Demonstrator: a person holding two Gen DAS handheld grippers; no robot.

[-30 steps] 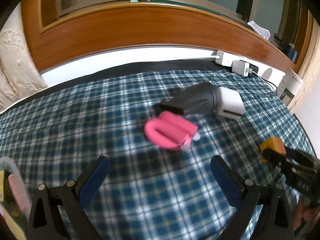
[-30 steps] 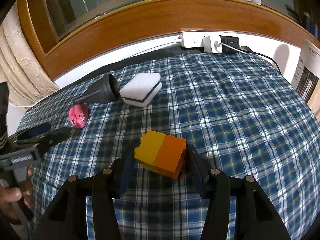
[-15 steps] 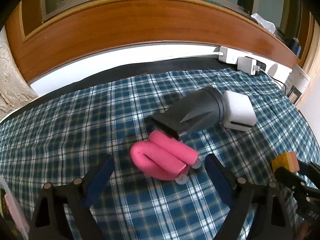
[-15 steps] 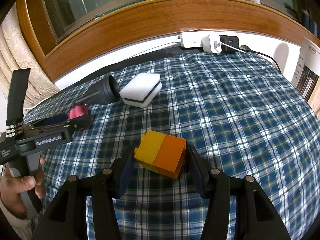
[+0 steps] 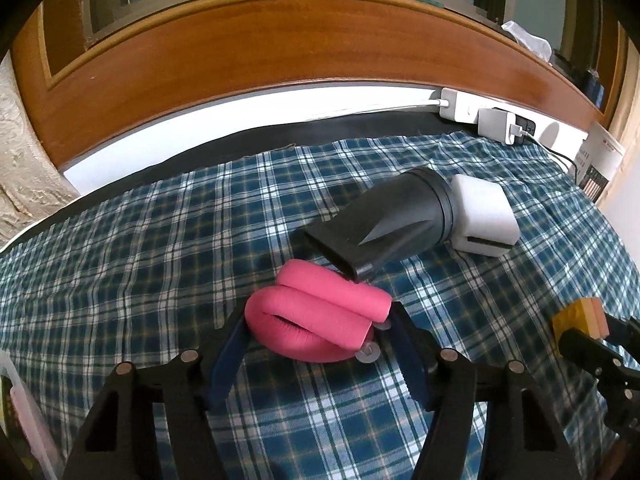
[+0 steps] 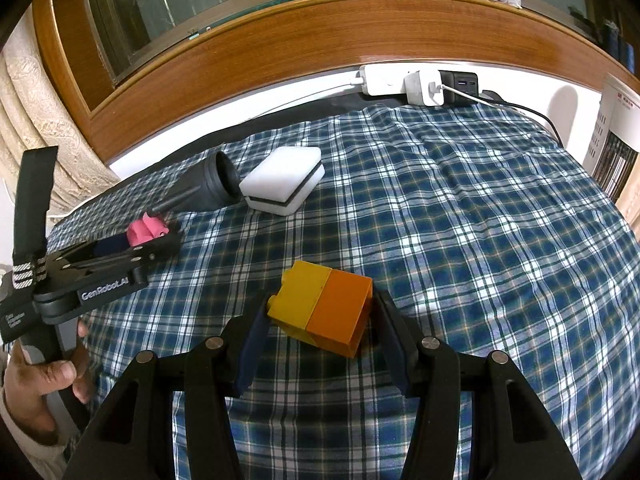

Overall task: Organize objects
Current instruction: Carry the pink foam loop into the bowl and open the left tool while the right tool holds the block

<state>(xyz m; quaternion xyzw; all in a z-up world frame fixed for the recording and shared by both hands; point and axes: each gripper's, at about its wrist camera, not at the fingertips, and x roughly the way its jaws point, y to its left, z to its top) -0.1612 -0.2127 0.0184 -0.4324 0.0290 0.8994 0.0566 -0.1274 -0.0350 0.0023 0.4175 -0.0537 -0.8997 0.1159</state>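
A pink foam roller (image 5: 316, 316), folded double, lies on the blue plaid cloth (image 5: 140, 280). My left gripper (image 5: 318, 332) has a blue finger against each side of it, shut on it. In the right wrist view the same roller (image 6: 144, 232) shows between the left gripper's (image 6: 160, 240) fingers. My right gripper (image 6: 322, 316) is shut on a yellow and orange toy block (image 6: 324, 304), which sits tilted between the pads. That block (image 5: 580, 316) also appears at the right edge of the left wrist view.
A black hair-dryer nozzle (image 5: 384, 224) lies just behind the roller, touching a white sponge block (image 5: 482, 216). A power strip with chargers (image 6: 400, 80) sits by the wooden frame. A clear plastic box (image 5: 24, 412) stands at far left. A hand (image 6: 36, 392) holds the left gripper.
My left gripper moved forward to the pink roller and its fingers closed in on both sides of it. The right gripper and its block stayed still.
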